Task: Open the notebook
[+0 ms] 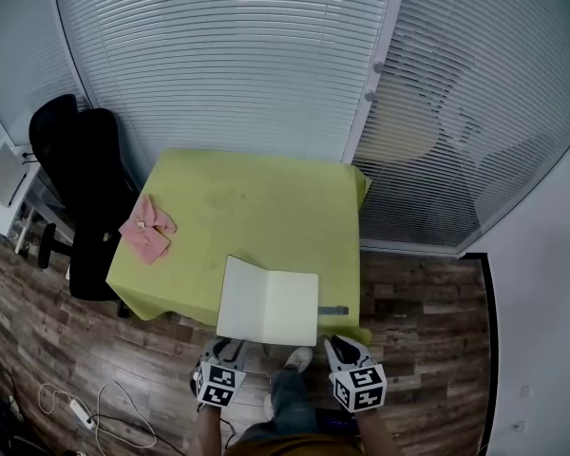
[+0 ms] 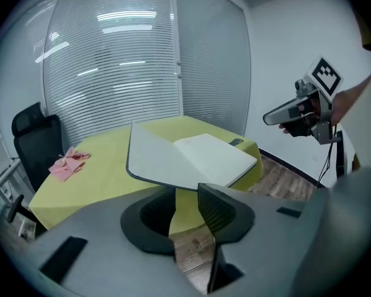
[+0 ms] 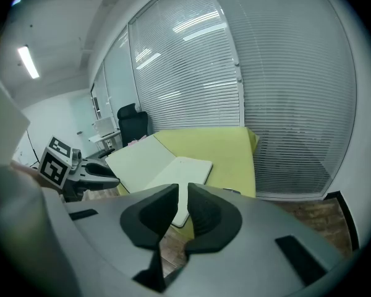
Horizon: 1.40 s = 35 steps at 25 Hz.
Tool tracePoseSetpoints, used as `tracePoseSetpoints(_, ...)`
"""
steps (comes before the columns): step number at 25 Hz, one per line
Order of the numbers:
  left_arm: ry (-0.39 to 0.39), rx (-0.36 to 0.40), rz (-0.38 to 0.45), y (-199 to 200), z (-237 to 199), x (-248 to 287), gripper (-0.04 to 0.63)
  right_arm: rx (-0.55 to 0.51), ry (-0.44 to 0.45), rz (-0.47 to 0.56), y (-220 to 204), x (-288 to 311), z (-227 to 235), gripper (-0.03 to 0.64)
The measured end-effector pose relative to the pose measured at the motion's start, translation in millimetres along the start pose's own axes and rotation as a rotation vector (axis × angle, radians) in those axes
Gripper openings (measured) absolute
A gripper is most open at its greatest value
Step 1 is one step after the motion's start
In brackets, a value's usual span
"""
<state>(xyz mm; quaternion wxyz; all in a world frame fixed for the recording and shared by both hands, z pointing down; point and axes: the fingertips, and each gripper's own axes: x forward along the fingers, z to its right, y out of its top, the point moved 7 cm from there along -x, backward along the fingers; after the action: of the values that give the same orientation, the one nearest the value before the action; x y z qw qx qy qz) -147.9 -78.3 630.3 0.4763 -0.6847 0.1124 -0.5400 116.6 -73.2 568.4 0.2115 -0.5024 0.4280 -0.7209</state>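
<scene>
The notebook lies open at the near edge of the yellow table, white pages up. Its left cover is tilted up and sticks out past the table edge. My left gripper sits just below that overhanging cover, jaws apart with nothing between them. The right gripper hovers off the table edge near the notebook's right corner. Its jaws stand a narrow gap apart and hold nothing. Each gripper shows in the other's view: the left gripper and the right gripper.
A pink cloth lies at the table's left edge. A black office chair stands left of the table. A small dark strip lies by the notebook's right page. Window blinds close off the far side. Cables trail on the wood floor.
</scene>
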Motion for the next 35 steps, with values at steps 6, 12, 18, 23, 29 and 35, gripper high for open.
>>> tracePoseSetpoints(6,-0.006,-0.157,0.012,-10.1,-9.1,5.0,0.137,0.003,-0.003,-0.01,-0.8,4.4,5.6,0.06)
tracePoseSetpoints(12,-0.003,-0.343,0.025,-27.8,-16.8,10.0,0.15,0.006,-0.008,-0.016,-2.0,6.5,8.1,0.06)
tracePoseSetpoints(18,-0.005,-0.476,0.02,-38.2,-20.4,16.0,0.164,0.005,-0.009,-0.024,-0.8,9.9,10.0,0.06)
tracePoseSetpoints(23,0.008,-0.56,0.003,-44.7,-20.4,19.7,0.177,0.004,-0.011,-0.018,0.9,9.3,11.2,0.06)
tracePoseSetpoints(29,0.04,-0.653,-0.039,-50.8,-22.9,22.9,0.203,0.004,-0.008,-0.007,1.7,7.3,7.9,0.06)
tracePoseSetpoints(35,0.089,-0.677,-0.018,-53.6,-29.4,15.1,0.298,-0.01,-0.011,0.02,5.3,0.8,1.7,0.06)
